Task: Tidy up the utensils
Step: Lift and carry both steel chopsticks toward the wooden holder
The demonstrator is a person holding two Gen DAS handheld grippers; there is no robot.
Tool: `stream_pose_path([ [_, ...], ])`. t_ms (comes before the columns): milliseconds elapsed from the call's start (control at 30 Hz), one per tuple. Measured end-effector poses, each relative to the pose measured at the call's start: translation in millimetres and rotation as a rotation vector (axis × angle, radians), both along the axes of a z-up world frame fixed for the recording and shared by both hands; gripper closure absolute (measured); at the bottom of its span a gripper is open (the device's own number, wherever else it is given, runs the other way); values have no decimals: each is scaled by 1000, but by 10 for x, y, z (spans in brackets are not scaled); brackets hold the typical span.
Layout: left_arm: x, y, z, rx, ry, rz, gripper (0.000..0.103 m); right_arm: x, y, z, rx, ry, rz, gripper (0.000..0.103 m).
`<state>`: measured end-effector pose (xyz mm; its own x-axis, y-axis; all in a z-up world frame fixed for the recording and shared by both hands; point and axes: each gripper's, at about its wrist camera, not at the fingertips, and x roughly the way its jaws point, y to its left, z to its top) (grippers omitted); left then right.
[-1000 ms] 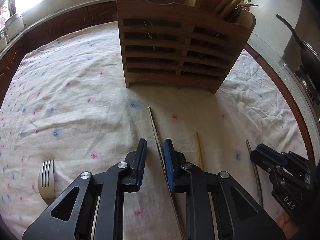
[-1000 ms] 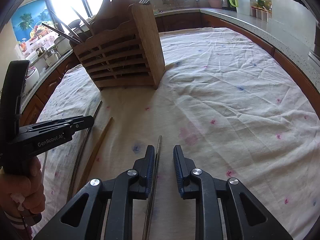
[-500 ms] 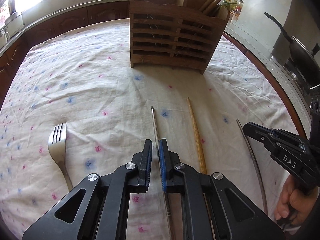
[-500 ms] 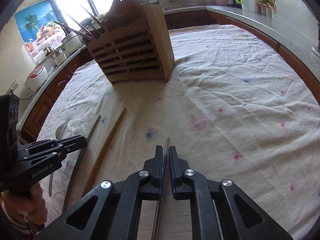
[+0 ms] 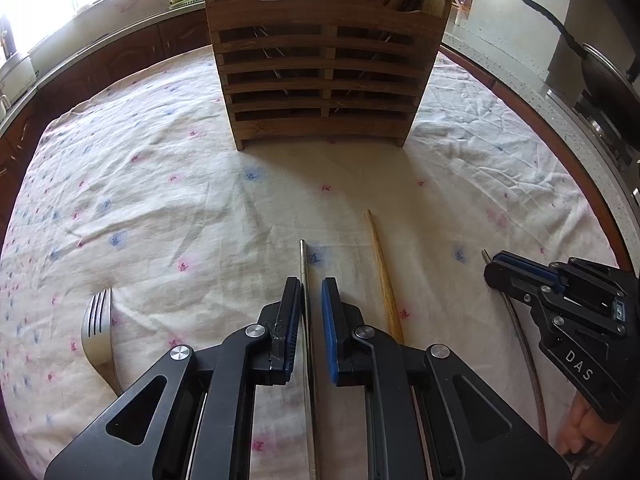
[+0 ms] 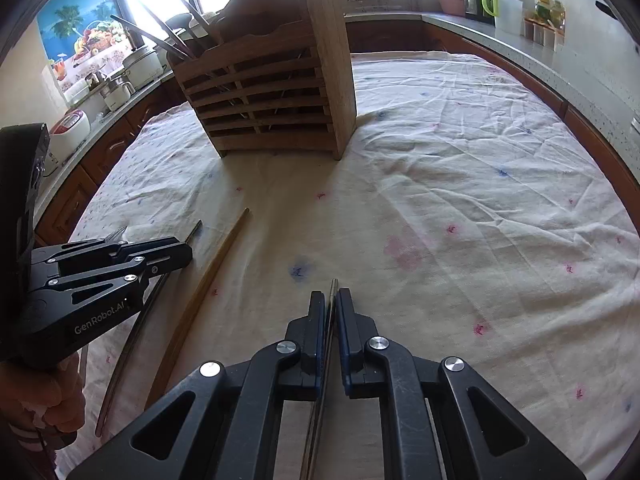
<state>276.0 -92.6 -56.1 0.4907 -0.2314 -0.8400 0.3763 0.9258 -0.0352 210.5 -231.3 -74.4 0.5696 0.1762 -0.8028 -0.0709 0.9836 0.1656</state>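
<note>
"Both sets of jaws have just been closing, did you catch that?"

"I did. The right gripper (image 6: 331, 294), bottom centre of its view, is clamped on a steel chopstick (image 6: 333, 282); only the tip pokes out past the pads."

"And the left gripper (image 5: 311, 280)?"

"Drawn narrow round the second steel chopstick (image 5: 303, 256), low in the middle of its frame. The stick lies against the left-hand pad, but a sliver of tablecloth (image 5: 160, 200) shows beside the blue one. I wouldn't call that a real pinch."

"So one stick is caught and the other only caged?"

"That's my reading. The left needs a last squeeze before it lifts, or the stick will slide out."

"Where do they go?"

"Into the wooden holder (image 5: 324, 80) at the top centre, I'd guess. It's well apart from both hands."

"And what's left?"

"A wooden chopstick (image 5: 382, 272) just right of the left jaws, and a fork (image 5: 98, 320) at the lower left, both flat on the cloth. It's early days."
</note>
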Motion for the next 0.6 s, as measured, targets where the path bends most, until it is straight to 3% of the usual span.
stream_pose_path([
  [133,-8,22,7,-14,10,-3,99,25,23,-1,-14,-3,14,96],
  [300,-120,171,92,-71,16,11,99,-47,-54,60,63,-6,9,99],
  [600,-496,594,685,-235,-89,53,99,-320,-138,680,148,-150,4,99],
])
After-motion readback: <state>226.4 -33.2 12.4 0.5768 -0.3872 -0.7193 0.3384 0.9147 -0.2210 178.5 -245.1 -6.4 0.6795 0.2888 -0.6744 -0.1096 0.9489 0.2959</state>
